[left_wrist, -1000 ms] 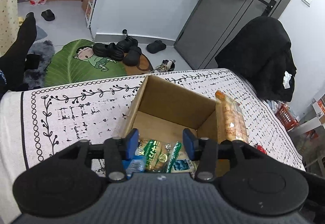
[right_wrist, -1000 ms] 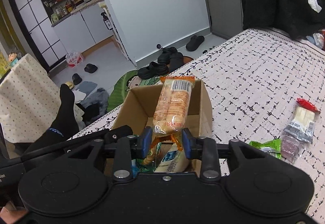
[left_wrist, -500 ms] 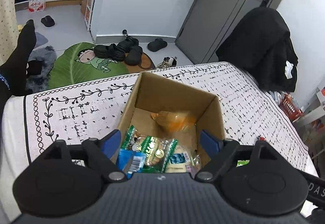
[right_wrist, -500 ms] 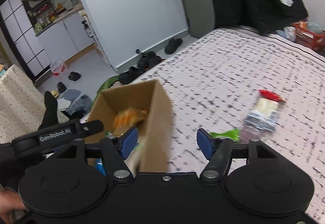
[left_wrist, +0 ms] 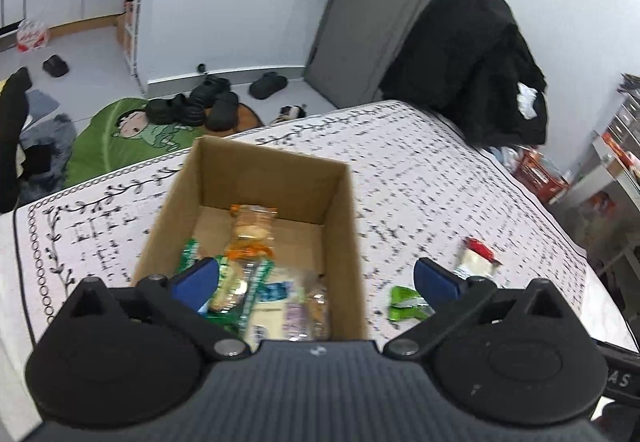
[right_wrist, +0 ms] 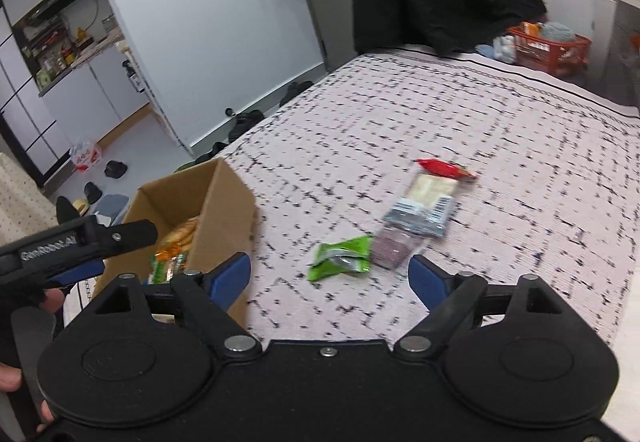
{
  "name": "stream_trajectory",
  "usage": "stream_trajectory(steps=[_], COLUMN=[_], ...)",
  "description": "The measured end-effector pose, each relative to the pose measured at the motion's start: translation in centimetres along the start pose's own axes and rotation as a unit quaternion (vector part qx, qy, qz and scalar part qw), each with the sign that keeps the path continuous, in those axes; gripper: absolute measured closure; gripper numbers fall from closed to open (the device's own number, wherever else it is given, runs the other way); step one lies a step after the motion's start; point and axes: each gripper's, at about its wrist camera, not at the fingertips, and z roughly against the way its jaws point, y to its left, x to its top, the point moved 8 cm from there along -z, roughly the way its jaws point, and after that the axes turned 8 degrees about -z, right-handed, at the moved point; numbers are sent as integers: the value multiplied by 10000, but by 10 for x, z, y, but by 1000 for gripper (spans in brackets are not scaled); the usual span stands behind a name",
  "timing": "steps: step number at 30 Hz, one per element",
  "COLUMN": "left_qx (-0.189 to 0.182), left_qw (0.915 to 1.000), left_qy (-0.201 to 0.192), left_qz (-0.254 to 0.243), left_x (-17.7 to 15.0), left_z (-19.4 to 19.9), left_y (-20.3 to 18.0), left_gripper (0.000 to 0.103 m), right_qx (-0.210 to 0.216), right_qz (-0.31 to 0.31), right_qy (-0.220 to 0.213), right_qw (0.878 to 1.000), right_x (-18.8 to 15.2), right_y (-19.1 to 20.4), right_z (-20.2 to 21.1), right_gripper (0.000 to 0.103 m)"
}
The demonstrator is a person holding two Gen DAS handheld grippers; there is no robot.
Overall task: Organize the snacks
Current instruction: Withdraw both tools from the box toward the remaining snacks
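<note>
A cardboard box (left_wrist: 260, 177) stands open on the patterned tablecloth (left_wrist: 420, 193). In it lie an orange biscuit packet (left_wrist: 252, 234) and several green and pale packets. My left gripper (left_wrist: 316, 280) hovers over the box's near end, jaws opening wide, gripping nothing. My right gripper (right_wrist: 330, 276) is to the right of the box (right_wrist: 224, 209), jaws opening, nothing between the pads. Just ahead of it on the cloth lie a green packet (right_wrist: 340, 258), a purple packet (right_wrist: 394, 248) and a clear packet with a red end (right_wrist: 428, 197).
A black coat (left_wrist: 472, 61) hangs past the table's far right corner, with an orange basket (right_wrist: 548, 45) beside it. Black shoes (left_wrist: 200, 105) and a green mat lie on the floor beyond the far edge. A person's hand (right_wrist: 8, 378) shows at lower left.
The right gripper let go of the orange packet, which dropped into the box. Both jaws opened wide. Both views swung right, toward the loose packets on the cloth.
</note>
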Motion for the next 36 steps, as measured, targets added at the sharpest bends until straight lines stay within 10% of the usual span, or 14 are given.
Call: stream_trajectory(steps=[22,36], left_qx=[-140,-295], left_qw=[9976,9979], left_qy=[82,381], left_qz=[-678,-423], left_x=[-11,-20], left_z=[-3,-48], left_y=[-93,-116], left_gripper=[0,15], right_qx=[235,725], right_qz=[-1248,-1913], right_qy=[-135,340], right_qw=[9918,9783], right_x=[-6,-11], right_y=[-88,-104], right_z=[-25,-61], right_gripper=[18,38])
